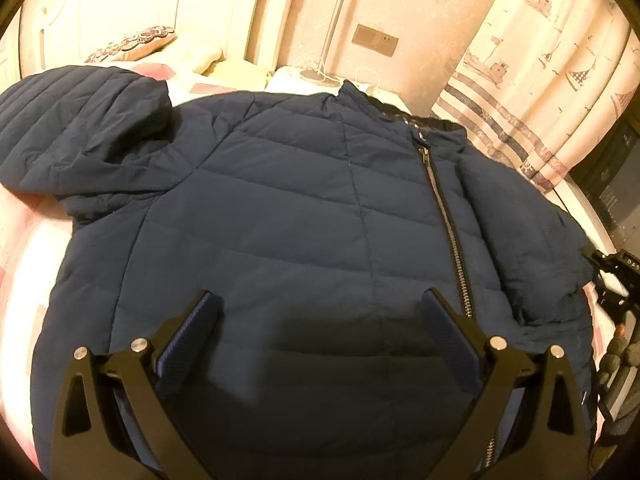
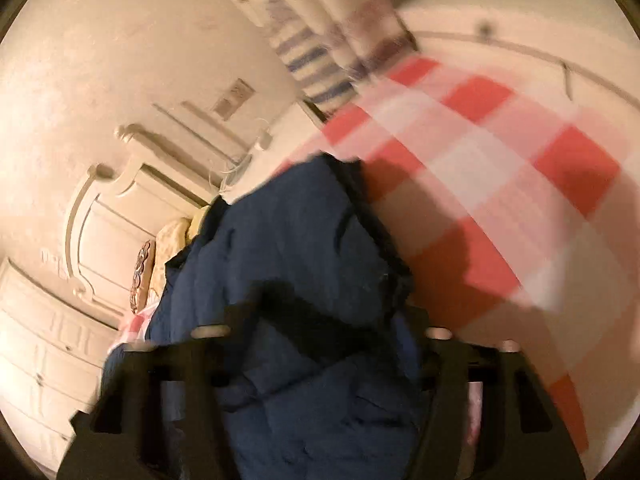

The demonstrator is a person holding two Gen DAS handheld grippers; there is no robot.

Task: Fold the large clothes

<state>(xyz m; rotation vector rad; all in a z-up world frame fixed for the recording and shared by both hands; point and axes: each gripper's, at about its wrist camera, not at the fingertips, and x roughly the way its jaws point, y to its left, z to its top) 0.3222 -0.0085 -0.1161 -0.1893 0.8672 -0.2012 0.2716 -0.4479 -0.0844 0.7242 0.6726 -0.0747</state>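
A navy quilted puffer jacket [image 1: 300, 200] lies face up on the bed, its zipper [image 1: 444, 216] running up to the collar. One sleeve [image 1: 80, 132] is bent at the upper left. My left gripper [image 1: 320, 320] hovers open over the jacket's lower body, holding nothing. In the blurred right wrist view, jacket fabric [image 2: 296, 264] bulges up between my right gripper's arms [image 2: 320, 340]. The fingertips are hidden by the cloth, so its grip cannot be made out. The right gripper also shows at the jacket's right edge in the left wrist view [image 1: 612, 276].
The bed has a red and white checked cover [image 2: 480, 152]. Pillows [image 1: 132, 44] and a white headboard [image 1: 100, 0] are at the back left. A nightstand with a lamp pole [image 1: 332, 32] and a ship-print curtain [image 1: 540, 60] stand behind.
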